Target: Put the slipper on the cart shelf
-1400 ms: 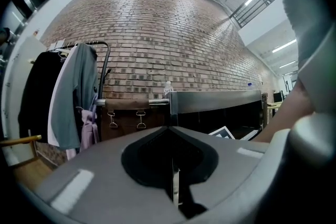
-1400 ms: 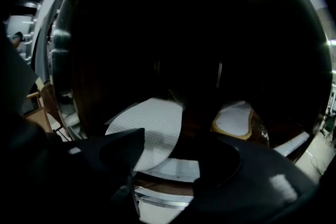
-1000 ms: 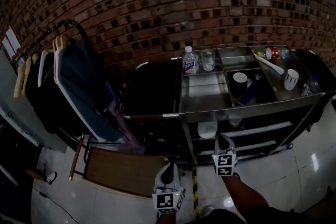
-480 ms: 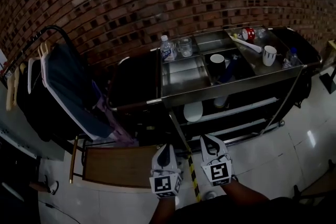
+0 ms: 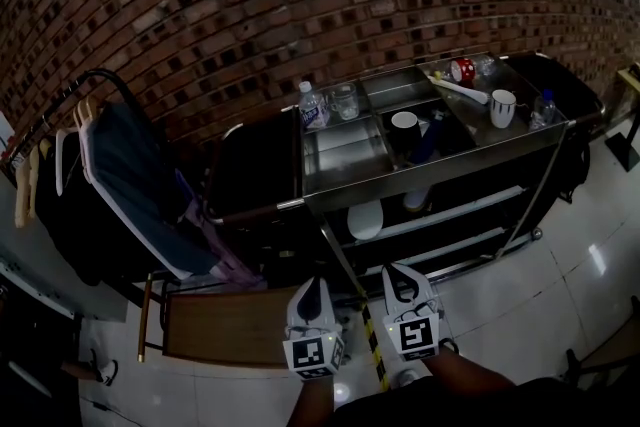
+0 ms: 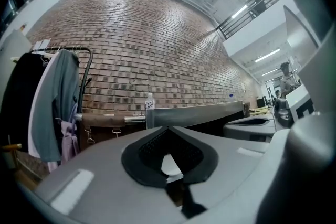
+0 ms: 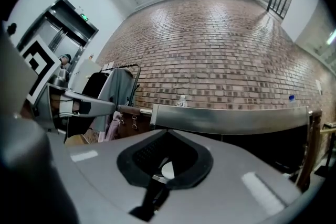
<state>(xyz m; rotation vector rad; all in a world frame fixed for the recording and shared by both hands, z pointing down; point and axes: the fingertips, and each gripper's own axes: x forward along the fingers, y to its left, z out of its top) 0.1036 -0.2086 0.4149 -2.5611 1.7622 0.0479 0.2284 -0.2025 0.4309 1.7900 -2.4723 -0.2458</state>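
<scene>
I have both tools low at the near edge of the head view, side by side over the pale tiled floor (image 5: 520,315) and pointing at the cart (image 5: 450,177). The left gripper (image 5: 313,284) has its jaws pressed together at the tips with nothing between them; its own view shows the same. The right gripper (image 5: 398,270) is likewise fully closed and empty. The two are near each other but apart, with a strip of yellow and black tape (image 5: 372,355) on the floor between them.

On the shelf just under the cart's steel top tray lies a pale rounded shape (image 5: 366,218). It may be the slipper, but at this size I cannot tell. A second pale item (image 5: 415,199) sits beside it to the right.

In the top tray I see a water bottle (image 5: 311,105) with a clear jar (image 5: 345,101) just beside it, a dark mug (image 5: 404,123) in the middle compartment, and a white mug (image 5: 502,107) further right. Left of the cart stands a clothes rack (image 5: 120,175) hung with garments, and a wooden board (image 5: 225,325) lies low beside it. A brick wall (image 5: 250,5) is behind everything
</scene>
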